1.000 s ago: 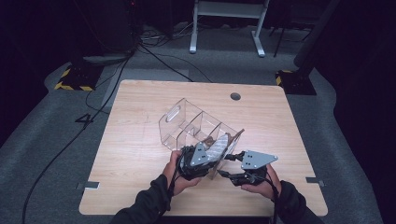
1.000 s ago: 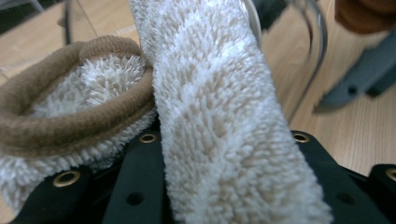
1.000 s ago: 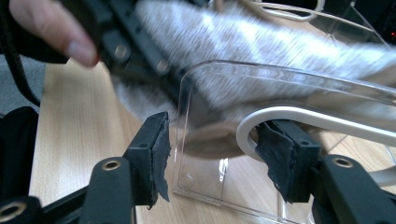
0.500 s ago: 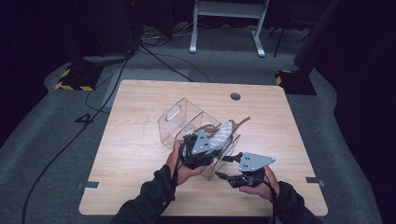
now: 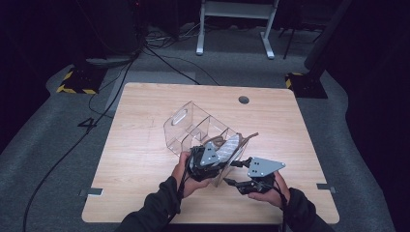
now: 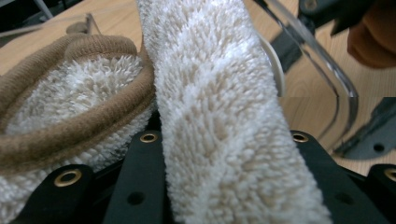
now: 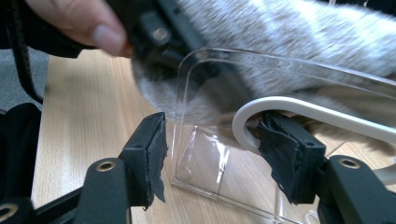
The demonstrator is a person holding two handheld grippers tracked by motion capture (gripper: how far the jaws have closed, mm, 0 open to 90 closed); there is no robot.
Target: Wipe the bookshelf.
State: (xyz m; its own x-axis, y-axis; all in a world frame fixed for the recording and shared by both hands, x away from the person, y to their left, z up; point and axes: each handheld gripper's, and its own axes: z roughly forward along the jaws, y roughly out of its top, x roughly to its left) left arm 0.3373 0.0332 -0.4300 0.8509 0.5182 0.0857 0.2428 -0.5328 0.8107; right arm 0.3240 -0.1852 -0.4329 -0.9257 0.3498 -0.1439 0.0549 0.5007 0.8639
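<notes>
A clear plastic divided box (image 5: 193, 123) stands mid-table. My left gripper (image 5: 217, 155) is at the box's near right corner, shut on a cream fluffy slipper (image 5: 230, 145) that leans over the box's rim. In the left gripper view the left gripper (image 6: 222, 140) clamps the slipper (image 6: 219, 102) upright, and a second, brown-edged slipper (image 6: 70, 107) lies beside it. My right gripper (image 5: 233, 177) is open just right of the left hand. In the right gripper view the right gripper (image 7: 212, 149) straddles the box wall (image 7: 201, 112), with a white curved rim (image 7: 299, 109) touching the right jaw.
The wooden table (image 5: 145, 145) has a round cable hole (image 5: 243, 99) at the back. The left hand's fingers (image 7: 79, 18) are close above the right gripper. Cables and a stand's legs (image 5: 232, 29) lie on the floor beyond the table.
The left gripper and its slipper moved a little towards the box, then settled slightly back. The right gripper has hardly moved.
</notes>
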